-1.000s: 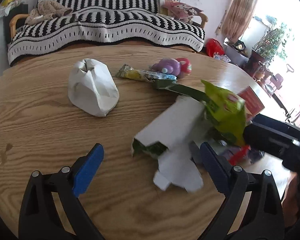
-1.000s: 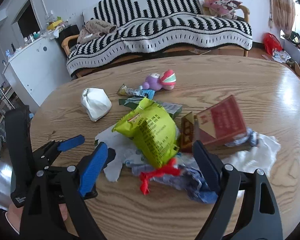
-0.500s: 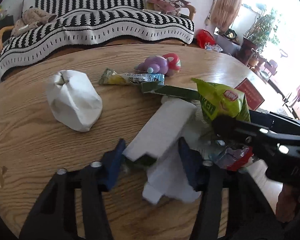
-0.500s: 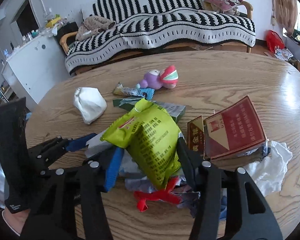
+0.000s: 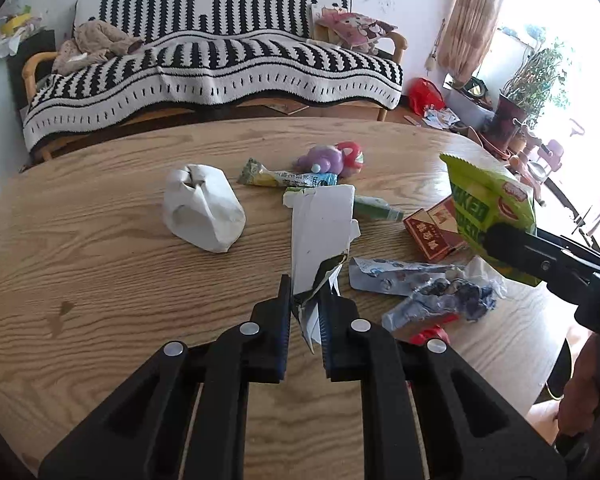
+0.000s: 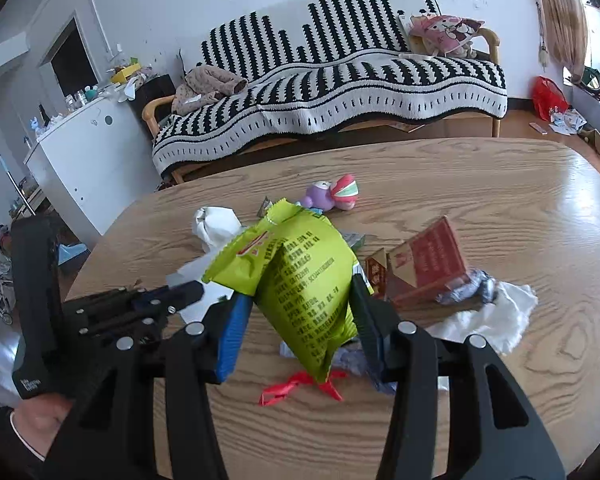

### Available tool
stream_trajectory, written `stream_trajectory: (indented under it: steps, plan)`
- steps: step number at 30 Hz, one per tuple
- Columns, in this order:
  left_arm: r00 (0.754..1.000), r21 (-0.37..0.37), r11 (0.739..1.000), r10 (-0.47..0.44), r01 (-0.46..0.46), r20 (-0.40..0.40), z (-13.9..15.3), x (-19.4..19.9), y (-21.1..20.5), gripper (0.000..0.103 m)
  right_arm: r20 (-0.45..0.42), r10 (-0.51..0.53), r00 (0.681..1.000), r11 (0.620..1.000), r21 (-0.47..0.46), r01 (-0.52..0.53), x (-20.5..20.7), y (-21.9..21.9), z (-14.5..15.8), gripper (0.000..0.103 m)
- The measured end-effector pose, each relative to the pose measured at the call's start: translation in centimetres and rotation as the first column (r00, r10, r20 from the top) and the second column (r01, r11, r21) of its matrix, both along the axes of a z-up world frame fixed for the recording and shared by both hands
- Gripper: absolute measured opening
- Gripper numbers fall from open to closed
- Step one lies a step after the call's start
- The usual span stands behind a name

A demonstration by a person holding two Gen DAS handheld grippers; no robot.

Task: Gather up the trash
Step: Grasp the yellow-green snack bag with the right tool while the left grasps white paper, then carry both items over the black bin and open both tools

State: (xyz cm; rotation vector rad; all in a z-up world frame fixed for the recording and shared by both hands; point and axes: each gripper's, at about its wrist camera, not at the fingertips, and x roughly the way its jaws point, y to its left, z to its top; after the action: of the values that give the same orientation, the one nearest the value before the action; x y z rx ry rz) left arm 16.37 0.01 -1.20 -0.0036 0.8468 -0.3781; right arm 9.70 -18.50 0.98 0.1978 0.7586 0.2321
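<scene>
Both claws have just been closing, and each now has something between its pads. The left gripper [image 5: 305, 312] is pressed nearly together on the torn lower edge of the flattened white carton [image 5: 322, 236], which stands up from the jaws toward twelve o'clock, its far end above the wood rather than lying on it as it did a second ago. The right gripper [image 6: 296, 320] pinches the green snack bag [image 6: 300, 284] about its middle; the bag is puffed, so those jaws stand half apart, and it hangs clear of the table. Two pieces are off the pile at once, I'd judge, and next they need somewhere to go; no bin shows in either view.

Left behind, at about three o'clock from the carton, lie a red cigarette box [image 5: 434, 234], crumpled blue-and-white wrappers [image 5: 440, 300] and a scrap of red ribbon [image 6: 296, 386]. At ten o'clock sits a knotted white bag [image 5: 202, 212]; at twelve, a yellow-green sachet [image 5: 284, 177] and a small purple toy [image 5: 334, 158].

All this lies on a rounded oak-grain table [image 5: 100, 280]. Beyond it is a sofa [image 5: 220, 64] under a black-and-white striped throw, a white cabinet [image 6: 84, 160] to the left, and a curtained bright window [image 5: 520, 40] to the right.
</scene>
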Motion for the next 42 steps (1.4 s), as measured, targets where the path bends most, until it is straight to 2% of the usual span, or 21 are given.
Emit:
stream_trajectory:
  steps: [7,13,17,22,26,28,32,37,39,42]
  plan:
    - [0.999,0.012,1.000,0.024,-0.025,0.030,1.7,-1.7,-0.6,0.012,0.008,-0.028,1.000,0.999,-0.035,0.028,-2.7,-2.4,1.1,0.049]
    - [0.996,-0.026,0.999,0.037,-0.035,0.086,4.6,-3.2,-2.5,0.012,0.030,-0.113,0.993,0.993,-0.028,0.114,-6.2,-8.3,2.7,0.049]
    - [0.992,-0.035,0.999,-0.019,0.024,0.122,5.9,-4.8,-6.6,0.012,0.022,-0.179,0.984,0.983,-0.042,0.180,-9.0,-12.9,3.1,0.049]
    - [0.978,-0.055,0.985,-0.153,0.162,0.143,6.8,-7.7,-14.7,0.012,0.025,-0.299,0.954,0.951,-0.077,0.300,-13.6,-19.6,3.5,0.049]
    - [0.944,-0.048,0.954,-0.284,0.296,0.169,6.9,-11.1,-22.0,0.012,0.025,-0.422,0.906,0.902,-0.088,0.423,-18.3,-26.3,3.5,0.049]
    - [0.919,-0.047,0.930,-0.353,0.366,0.174,6.6,-13.0,-25.7,0.012,0.025,-0.478,0.878,0.874,-0.089,0.478,-20.7,-29.6,3.4,0.049]
    - [0.872,-0.071,0.873,-0.471,0.482,0.131,5.2,-16.3,-32.2,0.012,0.011,-0.601,0.799,0.795,-0.094,0.599,-26.7,-36.7,2.8,0.049]
    - [0.788,-0.032,0.789,-0.610,0.614,0.085,1.7,-21.7,-40.7,0.012,-0.050,-0.736,0.676,0.677,-0.104,0.729,-33.8,-45.3,0.3,0.049]
    - [0.766,-0.029,0.766,-0.640,0.642,0.054,0.0,-23.3,-43.5,0.012,-0.087,-0.771,0.631,0.637,-0.101,0.764,-36.0,-47.9,-1.1,0.049]
    - [0.736,-0.062,0.735,-0.677,0.675,-0.013,-3.3,-25.7,-48.0,0.012,-0.165,-0.794,0.585,0.604,-0.097,0.791,-38.4,-51.0,-3.7,0.049]
